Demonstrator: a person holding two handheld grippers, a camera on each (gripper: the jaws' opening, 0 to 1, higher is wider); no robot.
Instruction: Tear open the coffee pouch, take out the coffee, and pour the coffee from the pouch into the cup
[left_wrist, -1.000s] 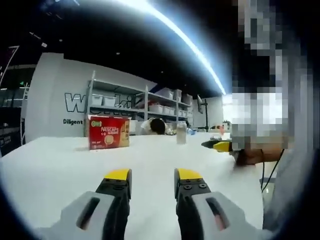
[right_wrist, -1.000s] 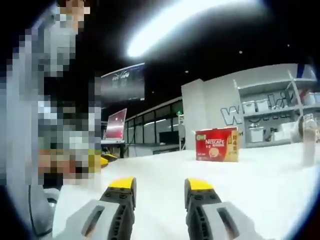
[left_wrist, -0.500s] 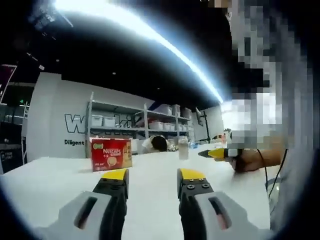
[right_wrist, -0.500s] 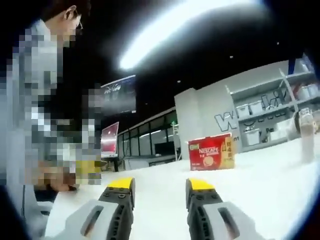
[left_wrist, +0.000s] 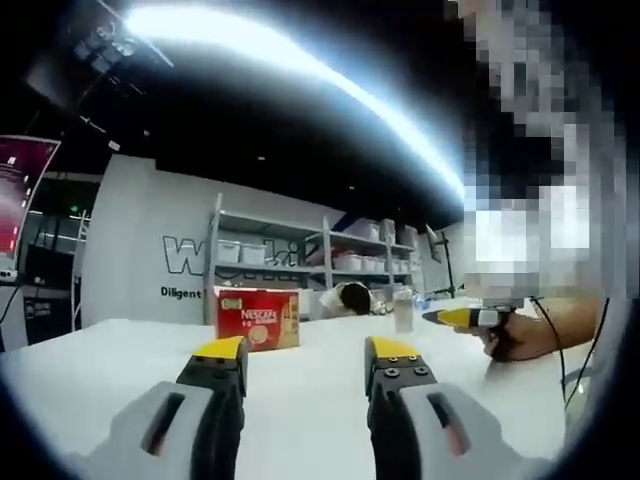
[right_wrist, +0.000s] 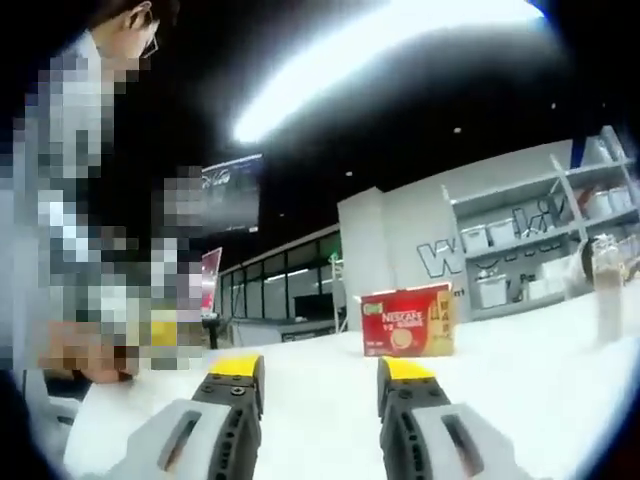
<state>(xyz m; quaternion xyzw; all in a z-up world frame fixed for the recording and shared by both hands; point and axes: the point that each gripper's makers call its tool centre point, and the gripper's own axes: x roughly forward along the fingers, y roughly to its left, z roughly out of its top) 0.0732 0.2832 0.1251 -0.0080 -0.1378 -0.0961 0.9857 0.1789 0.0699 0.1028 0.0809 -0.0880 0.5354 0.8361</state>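
Where the red coffee box (left_wrist: 257, 318) stands upright on the white desk (left_wrist: 300, 395), it sits well beyond the yellow tips of the left tool (left_wrist: 307, 352) and slightly to the left of them. In the right gripper view the same box (right_wrist: 406, 321) lies far ahead of the right tool (right_wrist: 322, 366) and slightly to the right. No coffee pouch can be made out in either view. A clear cup (left_wrist: 403, 310) stands on the desk to the right of the box, apart from it; in the right gripper view it (right_wrist: 609, 291) appears near the right edge. Both tools hold nothing, with jaws parted and a clear gap between the tips. In the left gripper view the right tool (left_wrist: 462, 317) enters from the right, held in a hand (left_wrist: 515, 336) just above the desk. White shelving (left_wrist: 300, 260) with storage bins stands against the lettered wall behind the box.
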